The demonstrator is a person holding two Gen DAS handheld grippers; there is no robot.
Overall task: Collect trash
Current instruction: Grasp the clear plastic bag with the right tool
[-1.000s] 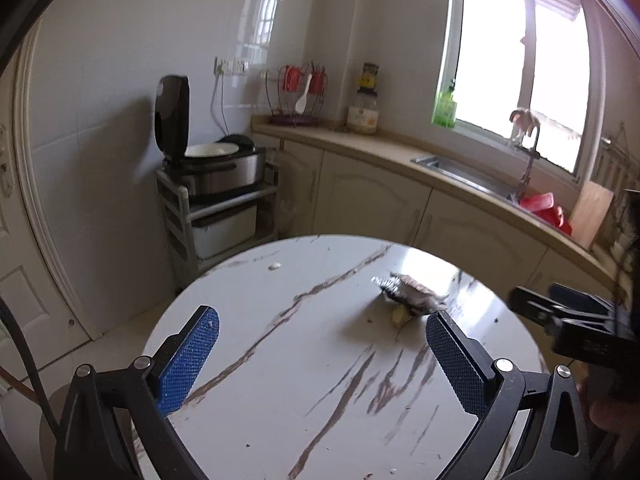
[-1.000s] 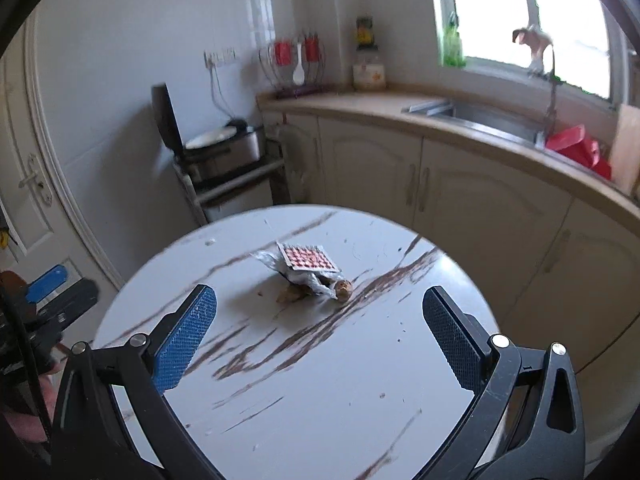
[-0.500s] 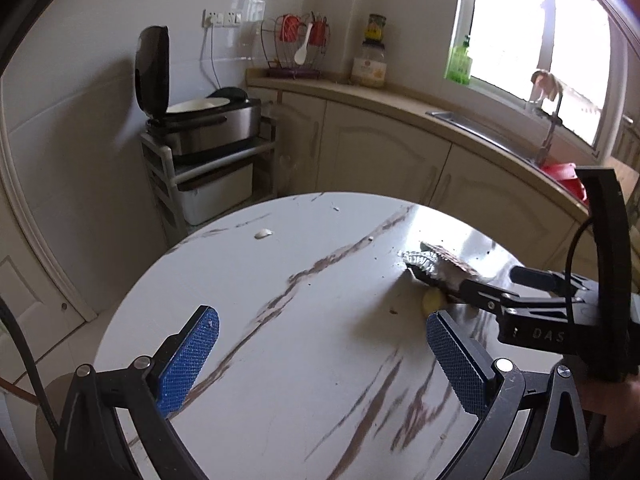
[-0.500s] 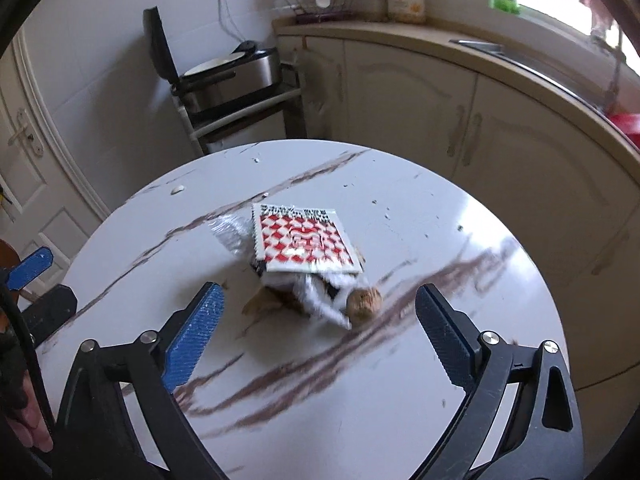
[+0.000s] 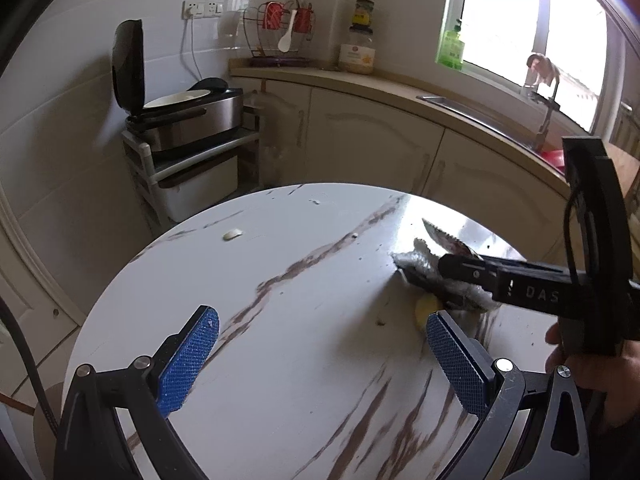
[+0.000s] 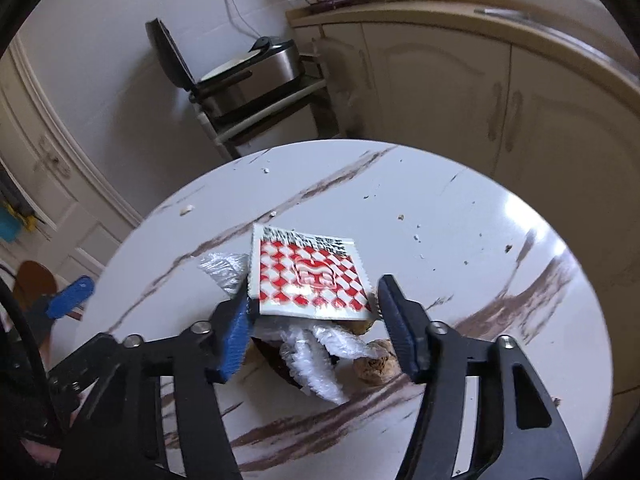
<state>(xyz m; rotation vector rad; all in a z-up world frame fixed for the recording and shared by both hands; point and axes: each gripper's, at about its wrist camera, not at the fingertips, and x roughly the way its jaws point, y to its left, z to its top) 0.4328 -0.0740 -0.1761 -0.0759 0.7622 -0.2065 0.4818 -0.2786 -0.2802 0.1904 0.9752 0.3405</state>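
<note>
A red-and-white checked packet point(image 6: 308, 268) lies on crumpled clear plastic point(image 6: 316, 356) and brown scraps point(image 6: 376, 364) on the round marble table point(image 6: 480, 240). My right gripper point(image 6: 315, 290) straddles the packet's near edge, jaws closing. Its left pad touches the packet's corner and the right pad stands just beside the other corner. In the left wrist view the same trash pile point(image 5: 416, 258) sits at the right, with a yellow piece point(image 5: 424, 308) beside it. My left gripper point(image 5: 322, 316) hovers open over the bare table point(image 5: 280, 360), with nothing between its fingers.
A small white scrap point(image 5: 233, 234) lies near the table's far left edge, with crumbs scattered around. Behind stand an open rice cooker point(image 5: 188, 116) on a rack, cream cabinets point(image 5: 372, 148) and a counter with a sink. A person's hand point(image 5: 580, 356) holds the right gripper.
Both grippers came forward and down toward the table. The right gripper's jaws narrowed from wide open to either side of the checked packet. The left stayed open.
</note>
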